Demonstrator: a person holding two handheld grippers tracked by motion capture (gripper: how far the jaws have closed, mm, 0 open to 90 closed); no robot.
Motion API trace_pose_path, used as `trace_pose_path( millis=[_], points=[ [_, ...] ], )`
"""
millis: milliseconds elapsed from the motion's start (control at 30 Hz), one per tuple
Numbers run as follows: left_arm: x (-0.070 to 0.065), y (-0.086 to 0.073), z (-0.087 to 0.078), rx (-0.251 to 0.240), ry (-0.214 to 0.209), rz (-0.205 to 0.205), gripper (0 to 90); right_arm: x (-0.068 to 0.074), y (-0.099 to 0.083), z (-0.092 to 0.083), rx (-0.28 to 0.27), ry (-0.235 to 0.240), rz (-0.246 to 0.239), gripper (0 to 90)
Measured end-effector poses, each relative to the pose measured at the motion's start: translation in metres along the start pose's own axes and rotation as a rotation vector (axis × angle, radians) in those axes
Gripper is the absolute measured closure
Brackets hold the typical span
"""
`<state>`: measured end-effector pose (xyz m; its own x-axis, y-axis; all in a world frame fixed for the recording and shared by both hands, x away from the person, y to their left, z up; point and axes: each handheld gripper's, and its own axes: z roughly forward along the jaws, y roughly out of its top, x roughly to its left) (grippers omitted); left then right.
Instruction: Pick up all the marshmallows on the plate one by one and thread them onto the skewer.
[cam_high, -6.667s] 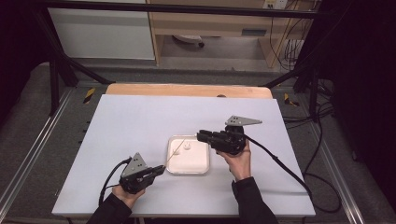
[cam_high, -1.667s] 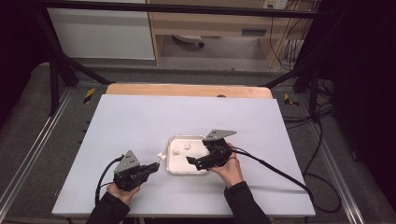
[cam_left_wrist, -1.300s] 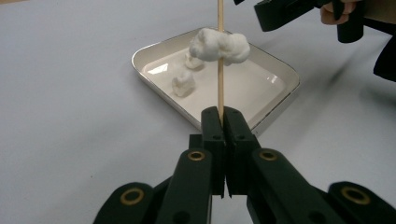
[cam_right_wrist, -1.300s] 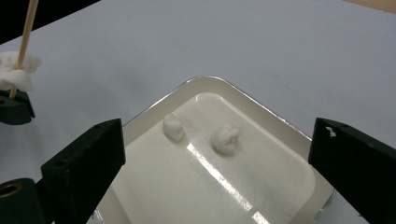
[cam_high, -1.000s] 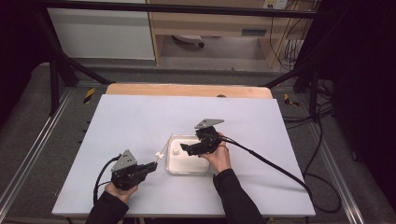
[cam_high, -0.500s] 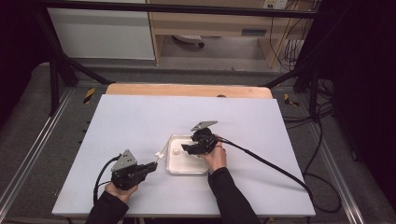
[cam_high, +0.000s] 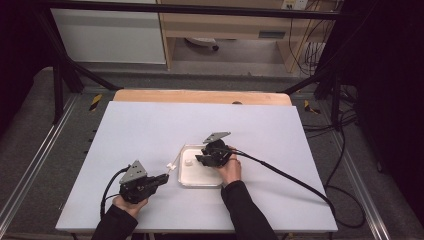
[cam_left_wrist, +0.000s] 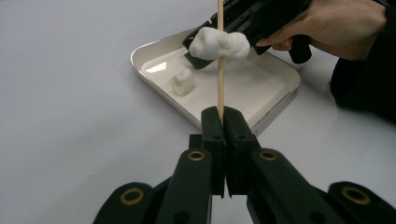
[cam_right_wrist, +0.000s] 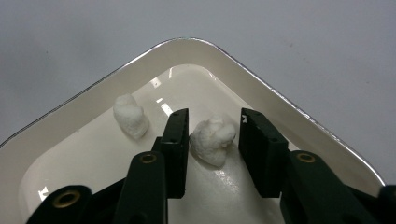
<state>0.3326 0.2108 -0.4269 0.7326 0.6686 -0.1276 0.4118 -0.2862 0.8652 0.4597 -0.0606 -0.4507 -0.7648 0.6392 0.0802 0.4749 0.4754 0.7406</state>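
1. Left gripper (cam_high: 161, 179): low at the near left of the white tabletop (cam_high: 150, 125), held level. Its jaws are pressed together on the base of a wooden skewer (cam_left_wrist: 220, 60), which runs straight out from the tips toward the tray. The firm clamp keeps the stick steady, presumably so that pieces can be pushed onto it.

2. Threaded marshmallow (cam_left_wrist: 220, 43): a white puffy lump already spiked partway up the skewer, well ahead of the left jaws and over the tray's near wall.

3. White tray (cam_high: 182, 177): a shallow rounded-square dish just beyond the skewer's tip, directly under the right gripper. It serves as the stock dish for the loose pieces.

4. Loose marshmallow (cam_right_wrist: 130, 116): lies on the tray floor just left of the right gripper's left jaw, apart from it, untouched.

5. Right gripper (cam_right_wrist: 212, 135): tilted down into the tray, jaws narrowed and just now closing around a second marshmallow (cam_right_wrist: 213, 140). That piece sits between the pads; the left pad looks to touch it, a gap remains at the right pad, so the grip is judged not yet made.
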Motion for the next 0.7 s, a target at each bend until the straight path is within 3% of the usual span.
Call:
trace_pose_path(
  millis=[367,700],
  points=[
    [-0.001,0.0,0.0,-0.005,0.0,0.002,88.5,0.001,0.001,-0.006,0.001,-0.008,-0.006,71.3],
    [-0.003,0.0,0.0,-0.003,-0.005,0.01,88.5,0.01,0.009,-0.043,-0.089,0.036,-0.04,73.2]
  ],
)
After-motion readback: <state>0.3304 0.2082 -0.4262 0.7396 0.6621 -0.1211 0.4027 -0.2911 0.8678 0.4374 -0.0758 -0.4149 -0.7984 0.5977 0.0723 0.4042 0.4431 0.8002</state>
